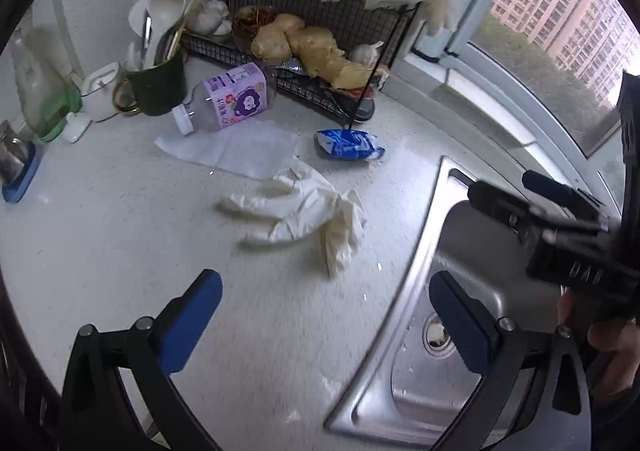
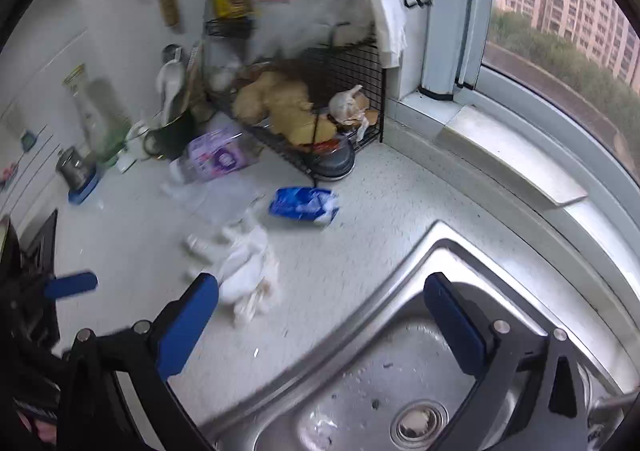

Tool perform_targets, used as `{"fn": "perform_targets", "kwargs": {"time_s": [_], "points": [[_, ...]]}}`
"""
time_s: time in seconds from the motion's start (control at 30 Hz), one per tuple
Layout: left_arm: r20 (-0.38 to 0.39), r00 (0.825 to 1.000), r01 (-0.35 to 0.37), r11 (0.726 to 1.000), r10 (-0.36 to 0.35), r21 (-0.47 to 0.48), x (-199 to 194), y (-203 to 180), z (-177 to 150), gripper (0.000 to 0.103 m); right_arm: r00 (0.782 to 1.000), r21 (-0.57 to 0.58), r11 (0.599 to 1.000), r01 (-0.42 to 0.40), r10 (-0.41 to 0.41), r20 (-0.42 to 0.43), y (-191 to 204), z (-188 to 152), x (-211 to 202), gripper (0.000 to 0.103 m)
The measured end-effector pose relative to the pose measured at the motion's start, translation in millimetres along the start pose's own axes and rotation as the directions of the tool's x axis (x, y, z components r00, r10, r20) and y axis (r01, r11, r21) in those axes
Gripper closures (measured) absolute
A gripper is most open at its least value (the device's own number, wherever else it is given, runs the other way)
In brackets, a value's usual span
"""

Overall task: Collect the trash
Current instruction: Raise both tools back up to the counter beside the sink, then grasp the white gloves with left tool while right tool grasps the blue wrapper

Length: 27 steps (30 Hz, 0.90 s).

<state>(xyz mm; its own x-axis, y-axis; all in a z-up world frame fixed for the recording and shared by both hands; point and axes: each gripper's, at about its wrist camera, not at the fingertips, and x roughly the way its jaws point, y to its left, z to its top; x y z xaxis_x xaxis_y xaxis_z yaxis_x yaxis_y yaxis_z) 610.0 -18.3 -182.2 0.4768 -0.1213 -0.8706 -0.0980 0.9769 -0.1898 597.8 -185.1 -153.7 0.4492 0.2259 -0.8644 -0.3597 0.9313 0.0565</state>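
Note:
A crumpled white glove point(image 1: 304, 211) lies on the speckled counter point(image 1: 120, 251), also in the right wrist view point(image 2: 250, 271). Behind it lie a flat white tissue point(image 1: 236, 149), a blue wrapper point(image 1: 348, 145) point(image 2: 304, 205) and a tipped plastic bottle with a purple label point(image 1: 228, 99) point(image 2: 216, 157). My left gripper point(image 1: 326, 311) is open and empty, hovering near the glove. My right gripper point(image 2: 320, 315) is open and empty over the sink's edge; its body point(image 1: 560, 235) shows on the right in the left wrist view.
A steel sink point(image 2: 400, 371) point(image 1: 460, 331) sits at the front right. A black wire rack point(image 1: 320, 63) holds ginger and garlic. A dark utensil cup point(image 1: 160, 83), a white teapot point(image 1: 102, 91) and a glass jar point(image 1: 40, 91) stand at the left. A window ledge point(image 2: 512, 155) runs along the right.

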Motion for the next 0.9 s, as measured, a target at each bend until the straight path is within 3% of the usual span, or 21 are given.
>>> {"fn": "perform_targets", "kwargs": {"time_s": [0.17,0.57,0.73,0.77,0.9], "points": [[-0.042,0.998,-0.041,0.999,0.041,0.005,41,-6,20,0.000,0.998,0.006,1.000,-0.027,0.028,-0.051,-10,20,40,0.000],[-0.117,0.990,-0.078,0.997,0.077,-0.009,121,-14,39,0.002,0.985,-0.128,0.988,-0.090,0.068,-0.161,-7,43,123,0.001],[-0.144,0.988,-0.068,0.997,0.063,-0.029,136,-6,41,0.028,0.983,-0.219,0.970,-0.106,0.070,-0.170,5,45,143,0.001],[-0.150,0.987,-0.069,0.997,0.063,-0.029,139,-5,40,0.039,0.984,-0.244,0.965,-0.100,0.060,-0.168,8,45,146,0.002],[-0.151,0.986,-0.081,0.996,0.076,-0.029,141,2,40,0.064,0.988,-0.344,0.935,-0.080,0.028,-0.155,24,43,158,0.014]]}}
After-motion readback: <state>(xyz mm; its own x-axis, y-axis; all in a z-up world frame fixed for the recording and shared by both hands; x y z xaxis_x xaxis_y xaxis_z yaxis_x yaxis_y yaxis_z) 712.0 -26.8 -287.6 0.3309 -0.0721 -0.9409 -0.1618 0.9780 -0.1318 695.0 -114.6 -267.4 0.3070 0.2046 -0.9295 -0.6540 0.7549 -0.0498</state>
